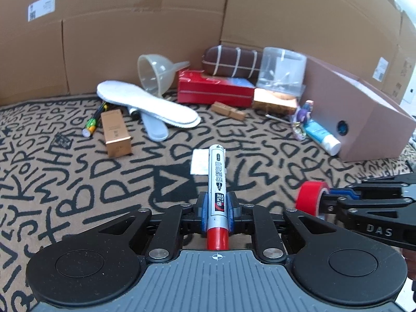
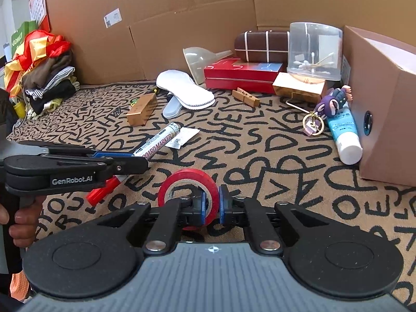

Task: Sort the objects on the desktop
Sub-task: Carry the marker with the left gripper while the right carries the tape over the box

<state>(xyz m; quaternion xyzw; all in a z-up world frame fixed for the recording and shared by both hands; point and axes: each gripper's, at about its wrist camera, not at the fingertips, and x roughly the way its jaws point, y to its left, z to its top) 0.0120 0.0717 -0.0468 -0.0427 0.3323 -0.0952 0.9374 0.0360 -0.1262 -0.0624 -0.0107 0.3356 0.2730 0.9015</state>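
Observation:
My left gripper [image 1: 218, 214] is shut on a silver board marker [image 1: 217, 182] with a red cap, held above the patterned mat; the marker also shows in the right wrist view [image 2: 158, 144]. My right gripper [image 2: 212, 204] is shut on the rim of a red tape roll [image 2: 188, 182], which also shows in the left wrist view [image 1: 310, 199]. The two grippers are side by side, the left gripper [image 2: 124, 162] just left of the tape. A small white packet [image 2: 183, 136] lies on the mat beyond the marker.
Behind lie a white insole [image 1: 145, 104], gold box [image 1: 115, 132], funnel [image 1: 153, 74], red box [image 1: 215, 88], brown case [image 1: 234, 61], clear tub [image 1: 282, 69], clothespin [image 1: 228, 110], keychain toy [image 2: 332, 101], blue tube [image 2: 343, 132] and a cardboard box [image 2: 384, 98]. Folded clothes [image 2: 46, 78] sit far left. Cardboard walls surround the mat.

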